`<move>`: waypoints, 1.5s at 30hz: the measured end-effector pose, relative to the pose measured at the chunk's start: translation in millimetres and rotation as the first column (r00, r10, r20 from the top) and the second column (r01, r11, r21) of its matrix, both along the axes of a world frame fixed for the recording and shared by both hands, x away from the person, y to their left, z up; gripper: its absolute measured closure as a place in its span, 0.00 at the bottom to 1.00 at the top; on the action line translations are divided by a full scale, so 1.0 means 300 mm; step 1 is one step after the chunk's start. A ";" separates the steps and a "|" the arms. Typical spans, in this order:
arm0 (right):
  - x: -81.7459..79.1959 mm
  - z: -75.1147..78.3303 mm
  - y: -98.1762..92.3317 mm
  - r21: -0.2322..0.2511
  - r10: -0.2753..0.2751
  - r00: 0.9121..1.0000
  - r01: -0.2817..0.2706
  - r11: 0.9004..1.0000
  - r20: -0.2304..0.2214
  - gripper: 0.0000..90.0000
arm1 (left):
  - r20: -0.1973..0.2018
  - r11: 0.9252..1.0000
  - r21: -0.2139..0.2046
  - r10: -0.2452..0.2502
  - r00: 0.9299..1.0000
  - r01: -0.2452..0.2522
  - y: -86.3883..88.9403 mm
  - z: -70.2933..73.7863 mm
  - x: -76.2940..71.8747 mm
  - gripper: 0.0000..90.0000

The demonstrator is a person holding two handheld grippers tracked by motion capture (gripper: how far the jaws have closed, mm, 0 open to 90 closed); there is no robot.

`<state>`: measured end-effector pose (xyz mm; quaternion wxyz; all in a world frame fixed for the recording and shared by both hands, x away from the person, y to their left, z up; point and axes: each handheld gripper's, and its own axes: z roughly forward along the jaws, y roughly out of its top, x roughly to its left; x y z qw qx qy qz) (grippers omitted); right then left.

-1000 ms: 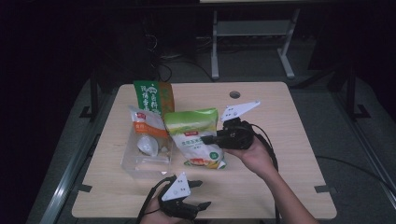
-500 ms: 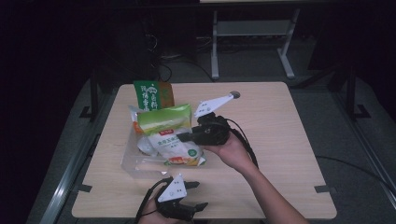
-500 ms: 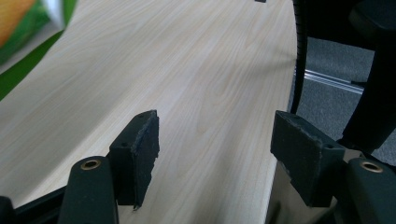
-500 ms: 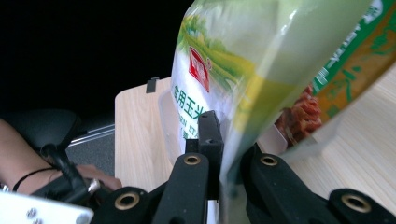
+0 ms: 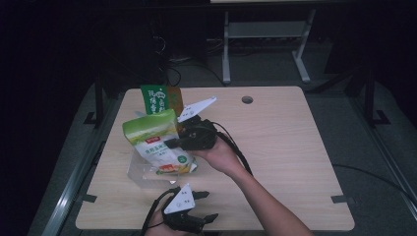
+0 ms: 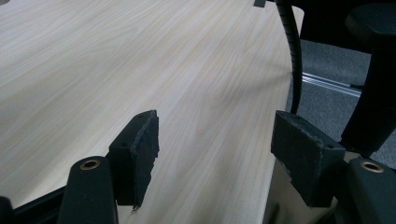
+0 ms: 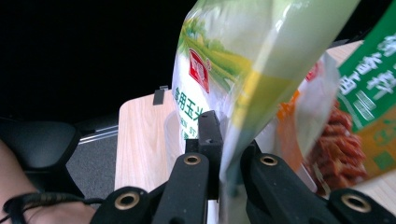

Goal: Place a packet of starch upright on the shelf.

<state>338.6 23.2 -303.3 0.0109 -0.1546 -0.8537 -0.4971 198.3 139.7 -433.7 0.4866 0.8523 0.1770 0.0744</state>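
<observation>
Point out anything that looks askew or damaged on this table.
The green and white bag hangs tilted, pinched at one edge by the right gripper above a clear tub. The foam pads on the left gripper's fingers look frayed and ragged at their edges. Nothing looks spilled.

**Lit table, dark room**

The table (image 5: 295,147) was lit from above while the surroundings were left nearly black. The high view was rendered soft and grainy. The green bag (image 7: 261,60) was blurred at close range
</observation>
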 end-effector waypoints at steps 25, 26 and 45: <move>0.051 -0.135 0.221 -0.010 0.080 0.994 -0.081 0.997 -0.070 0.97 | 0.009 1.000 -0.018 0.010 1.000 -0.010 0.021 -0.003 0.005 0.36; 0.051 -0.148 0.227 -0.017 0.083 0.994 -0.084 0.996 -0.073 0.97 | 0.009 1.000 -0.017 0.014 1.000 -0.014 0.021 -0.004 0.004 0.36; 0.048 -0.190 0.185 -0.070 0.096 0.993 -0.101 0.992 -0.068 0.98 | -0.002 0.999 -0.009 0.042 0.999 -0.042 0.022 -0.012 0.023 0.36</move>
